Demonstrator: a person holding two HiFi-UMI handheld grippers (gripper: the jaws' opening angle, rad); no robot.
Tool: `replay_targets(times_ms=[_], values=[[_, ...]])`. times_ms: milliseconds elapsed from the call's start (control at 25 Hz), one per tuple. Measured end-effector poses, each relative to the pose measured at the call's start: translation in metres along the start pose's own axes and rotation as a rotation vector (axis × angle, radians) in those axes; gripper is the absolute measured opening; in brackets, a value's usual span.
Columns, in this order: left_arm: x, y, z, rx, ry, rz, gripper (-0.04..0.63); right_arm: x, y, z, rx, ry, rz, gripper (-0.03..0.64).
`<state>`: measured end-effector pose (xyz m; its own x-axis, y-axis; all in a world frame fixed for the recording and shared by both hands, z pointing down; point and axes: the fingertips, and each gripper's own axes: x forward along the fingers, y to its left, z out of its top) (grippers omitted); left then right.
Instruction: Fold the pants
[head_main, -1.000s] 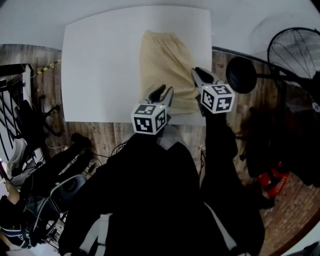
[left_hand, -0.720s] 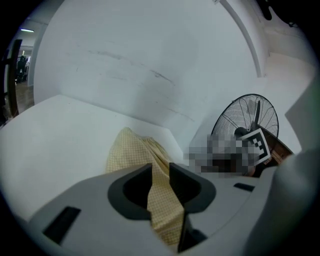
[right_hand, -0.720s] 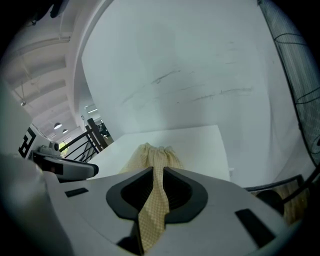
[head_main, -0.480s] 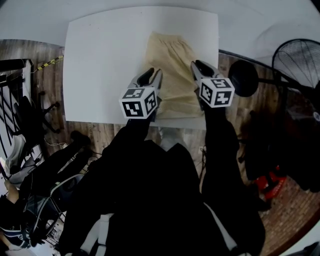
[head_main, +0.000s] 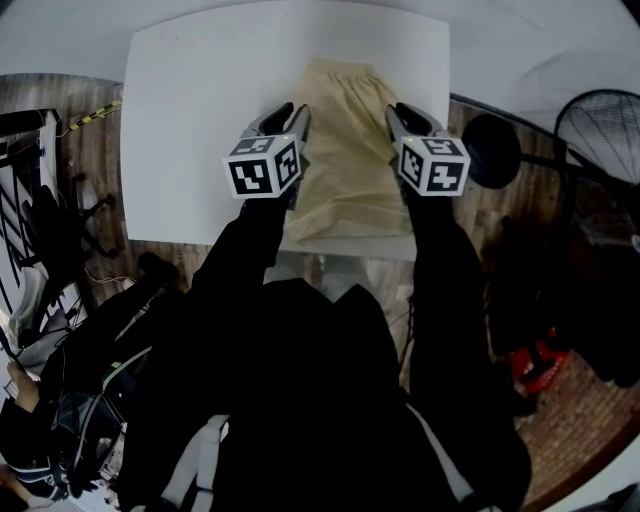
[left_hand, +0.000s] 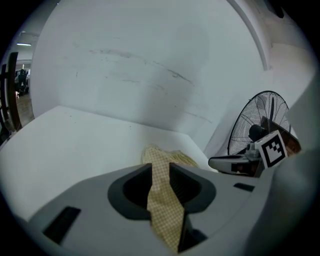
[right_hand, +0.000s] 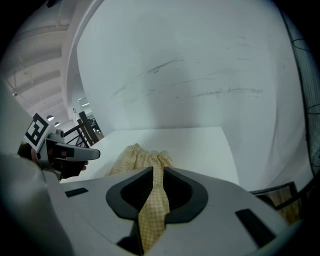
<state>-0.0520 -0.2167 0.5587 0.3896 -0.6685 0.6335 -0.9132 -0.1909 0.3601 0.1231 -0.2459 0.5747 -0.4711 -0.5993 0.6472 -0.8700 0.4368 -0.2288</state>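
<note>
Pale yellow checked pants (head_main: 345, 150) lie on the right part of the white table (head_main: 190, 120), waistband at the far end. My left gripper (head_main: 288, 112) holds the pants' left edge and my right gripper (head_main: 398, 112) holds the right edge. Through the left gripper (left_hand: 160, 172) a strip of the pants (left_hand: 162, 200) runs between the shut jaws. The right gripper (right_hand: 157, 180) likewise pinches a strip of the pants (right_hand: 152, 207), and the gathered waistband (right_hand: 142, 155) shows beyond it.
A black standing fan (head_main: 600, 120) and a round black base (head_main: 490, 150) stand right of the table. Chairs and cables (head_main: 60, 250) crowd the floor at the left. The table's left half (head_main: 180, 90) is bare white.
Both grippers moved forward over the table, the left one also leftward. They went from the pants' near hem to the cloth's side edges.
</note>
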Motion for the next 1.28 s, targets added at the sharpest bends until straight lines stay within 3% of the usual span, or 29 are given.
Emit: replay_targets(times_ms=[480, 920, 1280], values=[[0.044, 0.022, 0.010, 0.071, 0.077, -0.008, 0.098, 0.028, -0.016, 0.003, -0.038, 0.032, -0.058, 0.046], [0.072, 0.030, 0.006, 0.051, 0.134, -0.058, 0.098, 0.054, -0.023, 0.010, -0.139, 0.089, -0.088, 0.046], [0.078, 0.029, 0.008, 0.071, 0.160, -0.081, 0.082, 0.067, -0.025, 0.006, -0.155, 0.124, -0.089, 0.044]])
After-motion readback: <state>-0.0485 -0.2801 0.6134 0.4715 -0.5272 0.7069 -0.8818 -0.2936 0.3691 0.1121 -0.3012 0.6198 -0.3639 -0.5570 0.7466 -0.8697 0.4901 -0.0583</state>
